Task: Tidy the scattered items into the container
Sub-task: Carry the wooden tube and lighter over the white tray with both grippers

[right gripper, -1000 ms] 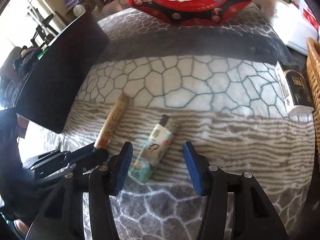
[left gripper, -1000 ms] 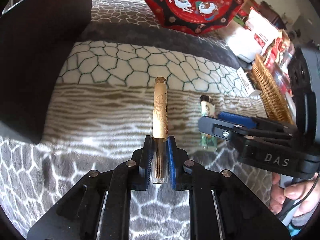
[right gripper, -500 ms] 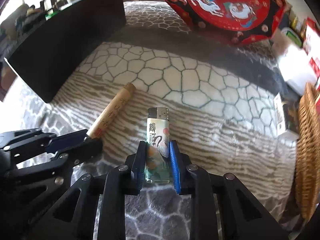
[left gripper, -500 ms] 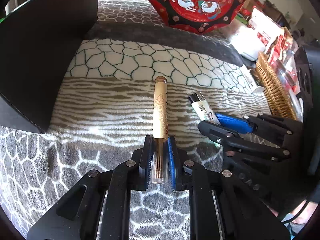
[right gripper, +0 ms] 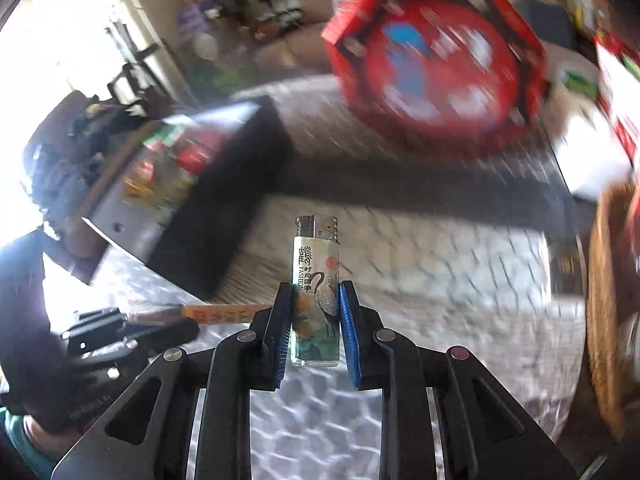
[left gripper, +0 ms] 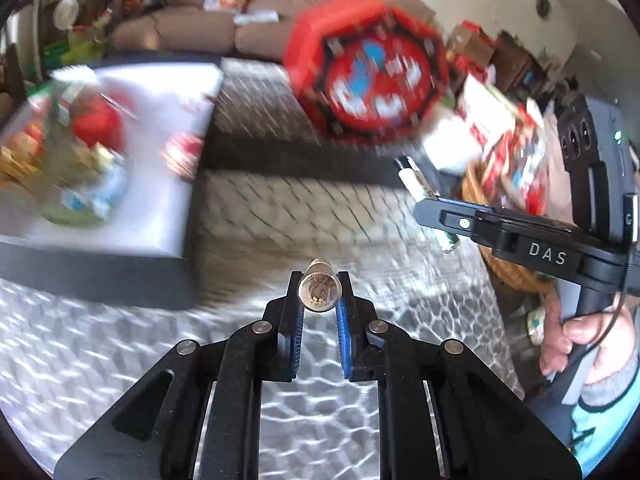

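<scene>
Since a second ago I've lifted both off the blanket: left tongs (left gripper: pixel 319 294) pinch the incense tube (left gripper: pixel 319 291), right tongs (right gripper: pixel 315 311) pinch the lighter (right gripper: pixel 315 280). Both remain to drop into the black box (left gripper: pixel 120 184) ahead.

right gripper (right gripper: pixel 314 320) clamps lighter (right gripper: pixel 316 288) | box (right gripper: pixel 176 184) left

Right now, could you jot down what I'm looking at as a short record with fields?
left claw: shut on incense tube, seen end-on
right claw: shut on lighter, upright, metal cap on top
container: dark box at left, already holding blurred items
surface: patterned blanket
background: red octagonal box, wicker basket
</scene>
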`<state>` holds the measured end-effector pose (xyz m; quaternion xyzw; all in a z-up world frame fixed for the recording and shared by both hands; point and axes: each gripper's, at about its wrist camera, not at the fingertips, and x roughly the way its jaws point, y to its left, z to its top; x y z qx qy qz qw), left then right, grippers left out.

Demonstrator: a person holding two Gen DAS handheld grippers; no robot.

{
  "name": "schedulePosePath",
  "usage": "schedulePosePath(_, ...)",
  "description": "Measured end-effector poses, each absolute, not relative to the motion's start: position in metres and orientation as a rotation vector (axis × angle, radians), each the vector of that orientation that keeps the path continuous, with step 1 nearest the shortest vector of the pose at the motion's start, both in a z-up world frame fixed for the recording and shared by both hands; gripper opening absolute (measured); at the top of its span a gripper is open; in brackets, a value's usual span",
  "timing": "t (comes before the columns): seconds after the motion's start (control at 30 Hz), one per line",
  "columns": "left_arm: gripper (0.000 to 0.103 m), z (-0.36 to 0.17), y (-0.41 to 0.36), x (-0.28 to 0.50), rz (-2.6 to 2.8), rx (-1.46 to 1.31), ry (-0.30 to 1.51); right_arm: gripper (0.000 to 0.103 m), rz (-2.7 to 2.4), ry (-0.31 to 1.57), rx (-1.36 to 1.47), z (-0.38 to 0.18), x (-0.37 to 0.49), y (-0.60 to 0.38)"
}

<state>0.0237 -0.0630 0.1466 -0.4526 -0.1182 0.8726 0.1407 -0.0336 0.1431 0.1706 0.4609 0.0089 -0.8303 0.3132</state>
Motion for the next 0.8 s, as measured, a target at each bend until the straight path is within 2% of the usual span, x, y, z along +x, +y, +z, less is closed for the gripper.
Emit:
schedulePosePath(0.13, 0.016, 0.176, -0.135, 0.014, 2.622, -1.257, -0.434, 0.022, -2.118, 0.063, 1.188, 0.204, -0.043, 0.079)
schedulePosePath(0.23, 0.014, 0.183, -0.183, 0.006, 2.662, -1.251, -0.529, 0.022, -2.020, 0.067, 1.261, 0.204, -0.060, 0.017)
schedulePosePath(0.33, 0.014, 0.189, -0.222, -0.001, 2.671, -1.222, -0.640, 0.022, -1.945, 0.088, 1.378, 0.190, -0.079, -0.047)
schedulePosePath(0.47, 0.014, 0.190, -0.249, -0.016, 2.694, -1.207, -0.665, 0.022, -1.936, 0.219, 1.552, 0.156, -0.102, -0.116)
schedulePosePath(0.63, 0.014, 0.185, -0.274, -0.034, 2.706, -1.206, -0.661, 0.022, -2.007, 0.333, 1.739, 0.107, -0.117, -0.144)
schedulePosePath(0.8, 0.014, 0.172, -0.298, -0.032, 2.686, -1.194, -0.735, 0.022, -2.084, 0.345, 1.842, 0.074, -0.126, -0.154)
